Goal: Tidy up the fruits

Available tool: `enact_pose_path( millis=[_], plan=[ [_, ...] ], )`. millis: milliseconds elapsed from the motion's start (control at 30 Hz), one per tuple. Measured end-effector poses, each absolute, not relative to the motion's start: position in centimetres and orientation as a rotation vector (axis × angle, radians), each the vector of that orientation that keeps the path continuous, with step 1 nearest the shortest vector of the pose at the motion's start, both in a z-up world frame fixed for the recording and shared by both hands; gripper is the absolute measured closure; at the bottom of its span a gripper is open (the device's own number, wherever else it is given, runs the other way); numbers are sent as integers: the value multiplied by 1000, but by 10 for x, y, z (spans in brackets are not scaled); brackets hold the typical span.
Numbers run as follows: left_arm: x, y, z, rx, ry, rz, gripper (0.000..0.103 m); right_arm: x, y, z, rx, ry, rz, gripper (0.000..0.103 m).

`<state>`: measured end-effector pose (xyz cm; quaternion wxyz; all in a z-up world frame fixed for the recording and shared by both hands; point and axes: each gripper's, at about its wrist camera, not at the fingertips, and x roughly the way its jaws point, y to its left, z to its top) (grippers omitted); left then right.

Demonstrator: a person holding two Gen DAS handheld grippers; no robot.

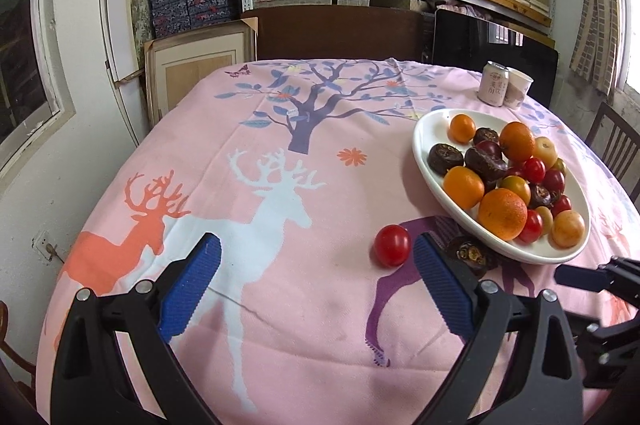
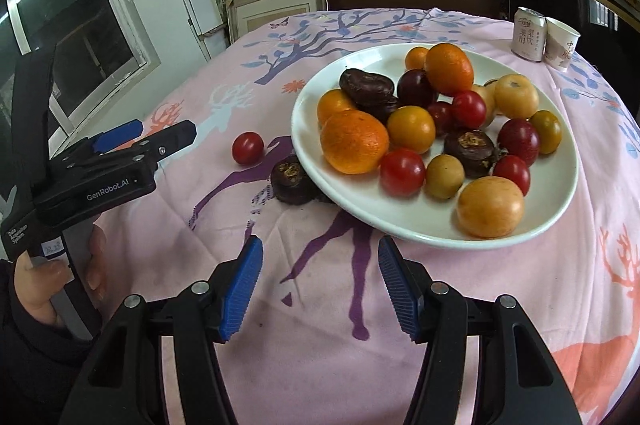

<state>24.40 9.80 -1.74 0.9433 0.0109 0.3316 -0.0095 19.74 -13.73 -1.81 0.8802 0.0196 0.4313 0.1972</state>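
Note:
A white plate [image 1: 420,145] [image 2: 310,149] holds a heap of oranges, red and yellow cherry tomatoes and dark water chestnuts. On the pink cloth left of the plate lies a loose red tomato [image 1: 392,245] [image 2: 248,147]. A dark water chestnut [image 1: 468,253] [image 2: 290,179] is tucked against the plate's rim. My left gripper [image 1: 316,253] [image 2: 166,129] is open wide, and the tomato lies just ahead by its right finger. My right gripper [image 2: 319,249] is open over bare cloth before the plate's near rim. One of its fingers [image 1: 576,277] shows at the left view's right edge.
A drink can [image 1: 494,83] [image 2: 528,33] and a paper cup [image 1: 518,87] [image 2: 562,43] stand behind the plate. Shelves of boxes fill the back wall. A chair [image 1: 616,137] stands at the table's right. A hand [image 2: 40,285] grips the left tool.

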Motion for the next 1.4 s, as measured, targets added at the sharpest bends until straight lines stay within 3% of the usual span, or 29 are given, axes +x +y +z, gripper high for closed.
enact_pose_path(
  millis=[800, 867, 967, 1400],
  plan=[
    [254, 105, -29, -10, 691, -3, 9, 245, -62, -40, -61, 941, 218, 43],
    [254, 106, -29, -10, 689, -2, 8, 245, -62, -40, -62, 937, 209, 48],
    [255, 106, -29, -10, 692, -2, 8, 245, -68, -39, -52, 932, 201, 64],
    [256, 98, -36, 30, 715, -19, 8, 215, -109, -35, 47, 930, 304, 64]
  ],
)
